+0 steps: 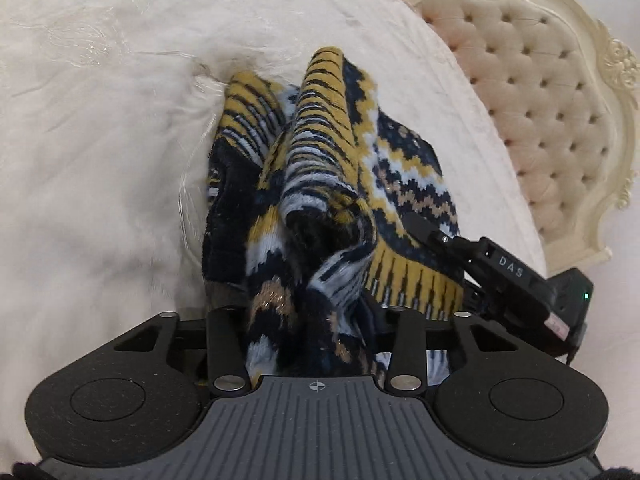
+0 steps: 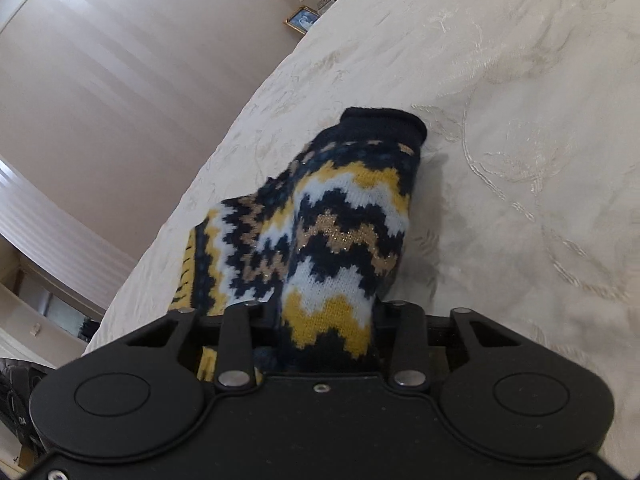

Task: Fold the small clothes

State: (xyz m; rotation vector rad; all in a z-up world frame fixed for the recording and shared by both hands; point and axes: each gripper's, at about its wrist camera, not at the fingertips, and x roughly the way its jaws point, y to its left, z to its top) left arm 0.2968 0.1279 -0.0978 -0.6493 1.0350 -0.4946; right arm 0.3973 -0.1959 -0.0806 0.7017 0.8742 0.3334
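Note:
A small knitted sweater point(image 1: 320, 184) in navy, yellow and pale blue zigzag bands hangs bunched over the cream bedspread point(image 1: 100, 160). My left gripper point(image 1: 316, 320) is shut on its crumpled lower part; the fingertips are buried in the knit. My right gripper point(image 1: 424, 228) shows in the left wrist view at the right, pinching the yellow ribbed hem. In the right wrist view the sweater point(image 2: 340, 232) drapes over my right gripper point(image 2: 320, 320), which is shut on it, with the navy cuff or collar at the top. The fingers are hidden by fabric.
The embroidered cream bedspread point(image 2: 500, 140) lies under everything. A tufted cream headboard point(image 1: 560, 100) with a carved frame stands at the right. A pale wall, a framed photo point(image 2: 302, 20) and small items on a shelf are beyond the bed edge.

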